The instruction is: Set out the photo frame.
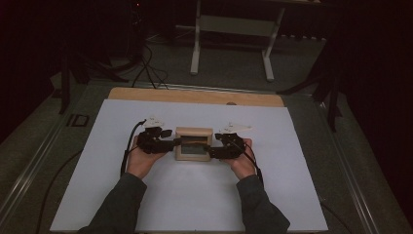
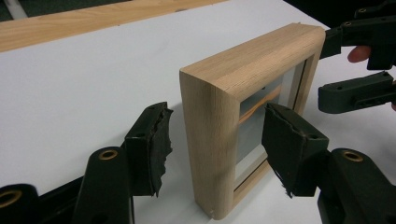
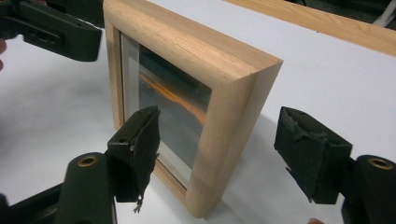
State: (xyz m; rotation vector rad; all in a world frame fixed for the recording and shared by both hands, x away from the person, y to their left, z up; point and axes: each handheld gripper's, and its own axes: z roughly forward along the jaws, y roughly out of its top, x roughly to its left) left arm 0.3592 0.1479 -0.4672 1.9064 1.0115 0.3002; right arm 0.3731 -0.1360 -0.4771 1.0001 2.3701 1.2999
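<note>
I'm working in what looks like a dim lab or recording studio. My worktop (image 1: pixel 146 195) is a wooden board under a white sheet. Behind the worktop, black cables (image 1: pixel 148 68) trail over grey carpet, tripod legs (image 1: pixel 92 66) stand against dark curtains, and a white table frame (image 1: pixel 234 29) sits farther back.

White sheet (image 1: pixel 195 195), wooden tabletop edge (image 1: pixel 195 95), white stand legs (image 1: pixel 233 44), floor cables (image 1: pixel 148 68)
</note>
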